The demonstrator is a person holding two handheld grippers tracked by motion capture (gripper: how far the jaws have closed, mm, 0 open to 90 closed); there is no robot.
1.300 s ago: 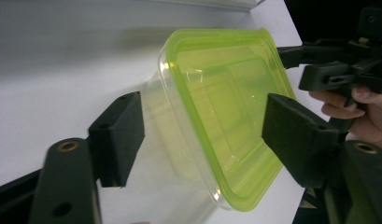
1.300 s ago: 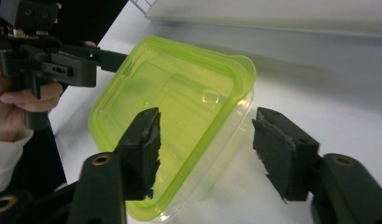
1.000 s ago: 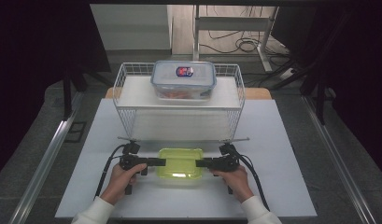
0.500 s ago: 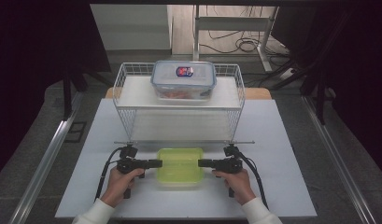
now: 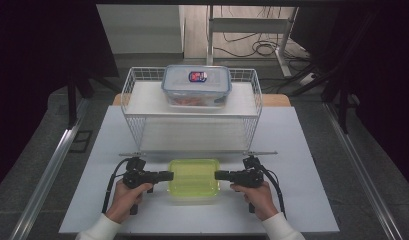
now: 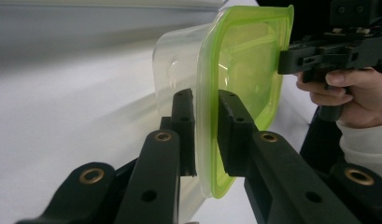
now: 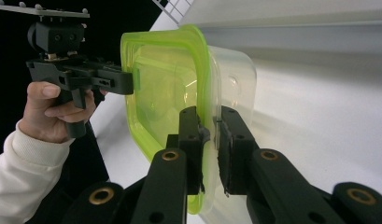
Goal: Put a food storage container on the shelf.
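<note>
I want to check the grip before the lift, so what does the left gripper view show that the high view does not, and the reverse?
The left gripper view shows its own fingers closing on the rim of the green-lidded container, one on each side, and the clear tub under the lid. The high view shows the white wire basket and, on its shelf, a second, clear-lidded container. Both show the green-lidded container, the white table and the right gripper at the opposite rim.
</note>
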